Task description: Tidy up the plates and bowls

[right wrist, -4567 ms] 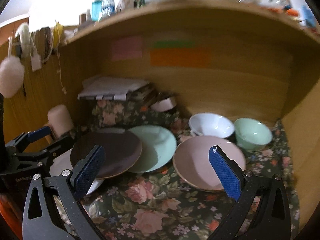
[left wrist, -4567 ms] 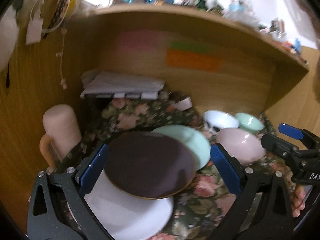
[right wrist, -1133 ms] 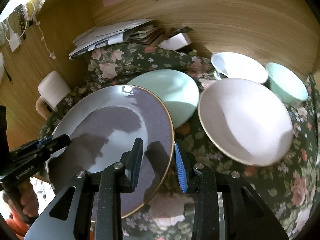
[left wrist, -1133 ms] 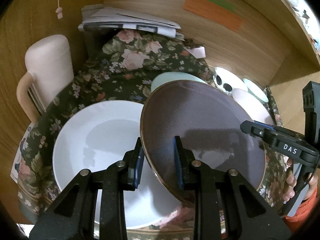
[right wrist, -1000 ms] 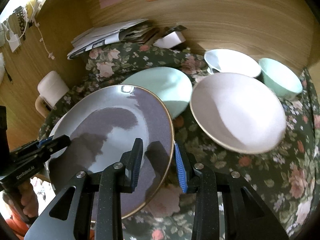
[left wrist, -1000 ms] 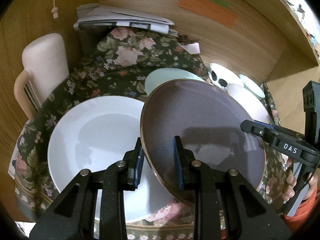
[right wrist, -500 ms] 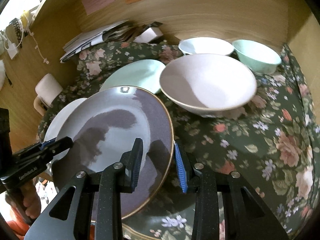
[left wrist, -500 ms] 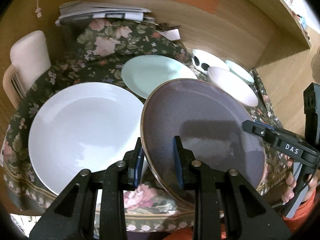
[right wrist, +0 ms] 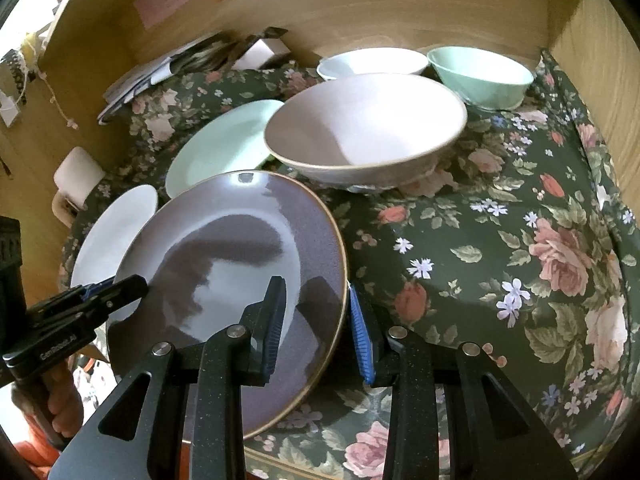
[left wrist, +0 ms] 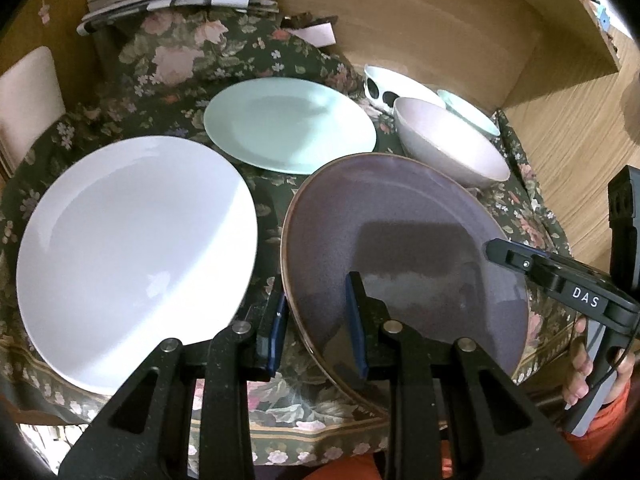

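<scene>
A purple plate (left wrist: 400, 220) with a brown rim hangs tilted over the front of the table, just right of a white plate (left wrist: 132, 240). My left gripper (left wrist: 316, 312) is shut on its left rim. My right gripper (right wrist: 316, 308) is shut on its right rim (right wrist: 340, 264). In the left wrist view, my right gripper (left wrist: 520, 260) shows at the plate's far side. Behind lie a mint plate (left wrist: 288, 124), a large pink bowl (right wrist: 360, 120), a white bowl (right wrist: 372, 60) and a mint bowl (right wrist: 480, 72).
A floral cloth (right wrist: 500, 240) covers the table, with bare cloth to the right of the purple plate. A pink mug (left wrist: 24, 96) stands at the left edge. Stacked papers (left wrist: 168, 0) lie at the back. Wooden walls close the back and right.
Both grippers have carried the purple plate rightward and toward the table's front, off the white plate. The white plate and the mint plate now show whole.
</scene>
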A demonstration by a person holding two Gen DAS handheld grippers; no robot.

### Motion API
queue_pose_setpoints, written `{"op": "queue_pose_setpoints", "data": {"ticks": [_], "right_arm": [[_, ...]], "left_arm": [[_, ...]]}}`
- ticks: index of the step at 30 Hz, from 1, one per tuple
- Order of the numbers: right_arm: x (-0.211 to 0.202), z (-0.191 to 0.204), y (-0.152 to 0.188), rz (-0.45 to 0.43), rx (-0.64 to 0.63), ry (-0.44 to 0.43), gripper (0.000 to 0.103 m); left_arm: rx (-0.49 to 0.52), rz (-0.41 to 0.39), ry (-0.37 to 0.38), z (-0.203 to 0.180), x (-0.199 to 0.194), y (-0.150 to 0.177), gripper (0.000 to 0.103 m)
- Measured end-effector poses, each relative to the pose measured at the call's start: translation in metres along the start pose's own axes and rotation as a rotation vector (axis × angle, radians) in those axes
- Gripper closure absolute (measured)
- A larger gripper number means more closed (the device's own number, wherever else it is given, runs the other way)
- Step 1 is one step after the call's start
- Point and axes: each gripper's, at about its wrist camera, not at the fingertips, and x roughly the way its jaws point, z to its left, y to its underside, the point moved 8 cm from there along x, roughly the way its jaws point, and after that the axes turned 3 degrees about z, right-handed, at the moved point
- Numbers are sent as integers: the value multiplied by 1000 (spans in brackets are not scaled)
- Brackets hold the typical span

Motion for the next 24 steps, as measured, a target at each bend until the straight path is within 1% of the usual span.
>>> {"op": "queue_pose_setpoints", "data": {"ticks": [7,15,20,24], "right_arm": [[7,-8,1,15,13,13,74],[10,-13,0,17,13,23,74],[9,-12,0,18,1,18,72],[0,-10,-3,-15,-26,53,72]], "left_arm": [[3,24,1,-2,13,0,77],[18,23,1,-5,22,-3,76],[22,27,11,-3,24,-3,76],[37,-9,-22,-1,16,-6,76]]}}
